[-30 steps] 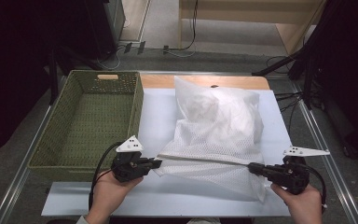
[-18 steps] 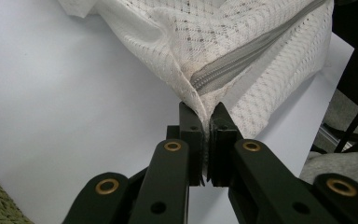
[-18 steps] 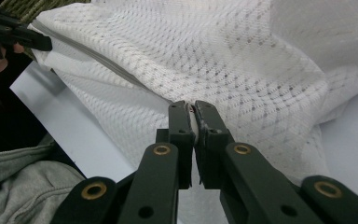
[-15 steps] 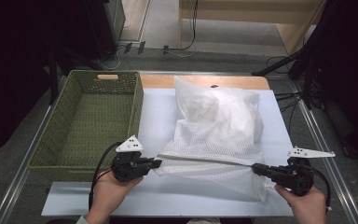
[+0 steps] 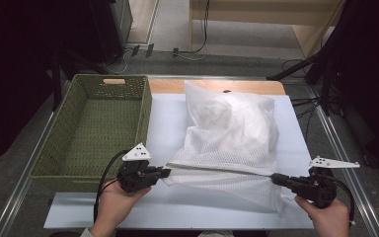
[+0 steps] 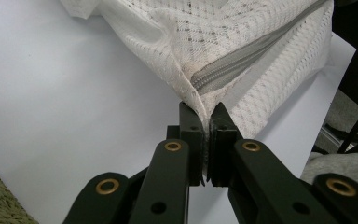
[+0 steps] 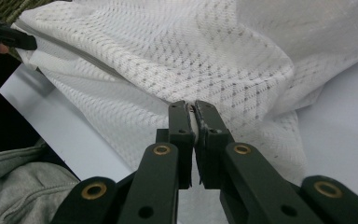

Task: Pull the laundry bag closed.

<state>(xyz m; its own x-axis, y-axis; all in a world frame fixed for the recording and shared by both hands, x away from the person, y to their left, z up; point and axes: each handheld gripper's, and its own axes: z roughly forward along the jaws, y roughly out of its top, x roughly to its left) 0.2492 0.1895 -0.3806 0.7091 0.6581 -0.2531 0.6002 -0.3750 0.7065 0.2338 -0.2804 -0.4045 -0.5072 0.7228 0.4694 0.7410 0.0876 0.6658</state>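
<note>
- The white mesh laundry bag (image 5: 232, 133) lies on the white table (image 5: 168, 123), just right of the green woven basket (image 5: 91, 123); it bulges with something pale inside, and its near edge carries the grey zipper (image 6: 235, 65); the basket holds nothing that can be seen
- The left gripper (image 5: 164, 173) pinches the near-left end of the zipper edge; in the left gripper view its jaws are pressed together with the mesh corner caught between them, just where the zipper tape ends
- The right gripper (image 5: 276, 178) has its jaws clamped tight on the near-right end of that edge; in the right gripper view a thin fold of mesh sits squeezed between the black pads
- Compared with a second ago, very little has changed; the left hand (image 5: 113, 207) sits where it was, the right hand (image 5: 328, 215) has drifted a touch further right and towards the person, and both grips read as closed as before
- That small outward shift leaves the zipper edge drawn in a nearly straight line between the two grippers; the seam looks taut rather than slack
- My reading: the bag is gripped at both ends and ready to be lifted towards the basket or worked at the zipper; which one I cannot tell; the thin mesh could slip from a pinch under the load
</note>
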